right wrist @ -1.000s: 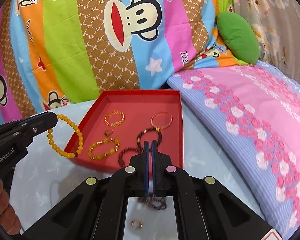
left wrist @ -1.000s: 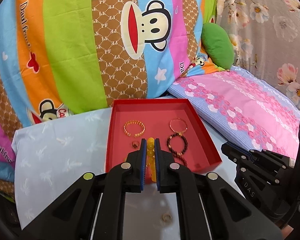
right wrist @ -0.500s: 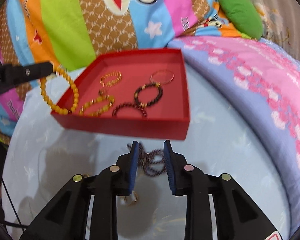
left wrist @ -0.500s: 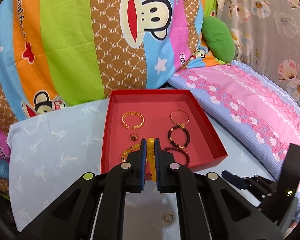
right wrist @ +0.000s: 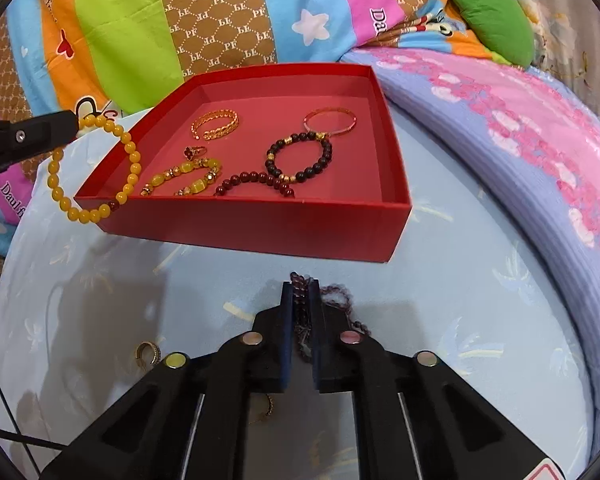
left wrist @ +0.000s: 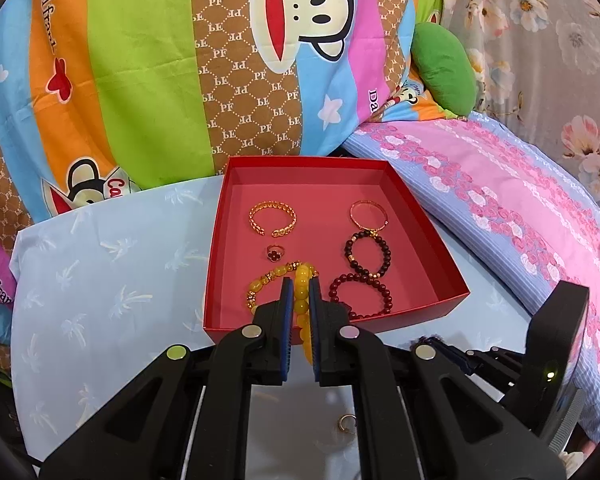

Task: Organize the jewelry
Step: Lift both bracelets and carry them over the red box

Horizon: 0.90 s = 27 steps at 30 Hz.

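Left hand-held gripper (left wrist: 300,308): we are pinching the yellow bracelet (right wrist: 94,168).
Right hand-held gripper (right wrist: 300,312): we are pinching the purple bracelet (right wrist: 302,320).
Risk: beads are probably slipping free before reaching the red box (right wrist: 260,226).

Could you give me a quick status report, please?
Left hand-held gripper shut on yellow bracelet, over red box. Right hand-held gripper just closed on purple bracelet. Rings left on cloth.

Blue sheet (right wrist: 480,300) (red tray (right wrist: 260,228), rings (right wrist: 148,354))

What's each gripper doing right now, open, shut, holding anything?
Left gripper: shut on the yellow bead bracelet.
Right gripper: shut on the dark purple bead strand.
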Available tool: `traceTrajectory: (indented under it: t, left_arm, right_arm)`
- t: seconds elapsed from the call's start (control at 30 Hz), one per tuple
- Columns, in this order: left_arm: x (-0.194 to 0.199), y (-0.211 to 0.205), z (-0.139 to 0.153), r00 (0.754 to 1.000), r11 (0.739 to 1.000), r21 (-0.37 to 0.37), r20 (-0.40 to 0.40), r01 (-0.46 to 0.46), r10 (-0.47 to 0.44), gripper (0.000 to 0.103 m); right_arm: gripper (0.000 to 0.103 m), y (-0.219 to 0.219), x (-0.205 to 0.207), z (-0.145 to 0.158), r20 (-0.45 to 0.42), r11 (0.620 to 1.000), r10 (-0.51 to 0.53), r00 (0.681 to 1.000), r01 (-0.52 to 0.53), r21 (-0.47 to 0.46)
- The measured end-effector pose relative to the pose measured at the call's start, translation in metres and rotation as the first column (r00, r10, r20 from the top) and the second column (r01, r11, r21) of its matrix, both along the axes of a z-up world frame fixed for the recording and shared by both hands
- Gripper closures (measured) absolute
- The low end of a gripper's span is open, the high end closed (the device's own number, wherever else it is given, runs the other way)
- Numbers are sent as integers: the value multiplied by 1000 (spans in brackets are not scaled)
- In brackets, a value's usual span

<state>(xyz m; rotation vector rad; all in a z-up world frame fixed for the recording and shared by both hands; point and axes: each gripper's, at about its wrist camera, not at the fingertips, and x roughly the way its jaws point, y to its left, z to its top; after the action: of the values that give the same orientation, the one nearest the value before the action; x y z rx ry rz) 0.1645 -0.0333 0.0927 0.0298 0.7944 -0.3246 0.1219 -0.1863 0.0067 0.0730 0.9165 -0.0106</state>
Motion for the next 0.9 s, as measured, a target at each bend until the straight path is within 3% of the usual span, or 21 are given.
traceTrajectory:
  t: [0.3, 0.57, 0.9]
  left_arm:
    - [7, 2, 17, 1000, 1000, 6, 29, 7, -7, 96]
    - [34, -6, 45, 997, 1000, 10, 79, 8, -9, 96]
    - [84, -34, 35, 997, 999, 36, 66, 24, -27, 96]
  right_arm:
    - [96, -3, 0, 48, 96, 1000, 5, 995, -8, 28]
    - [96, -11, 38, 95, 175, 999, 4, 985, -13, 47]
    - [96, -16, 105, 96, 160, 998, 11, 987, -21, 65]
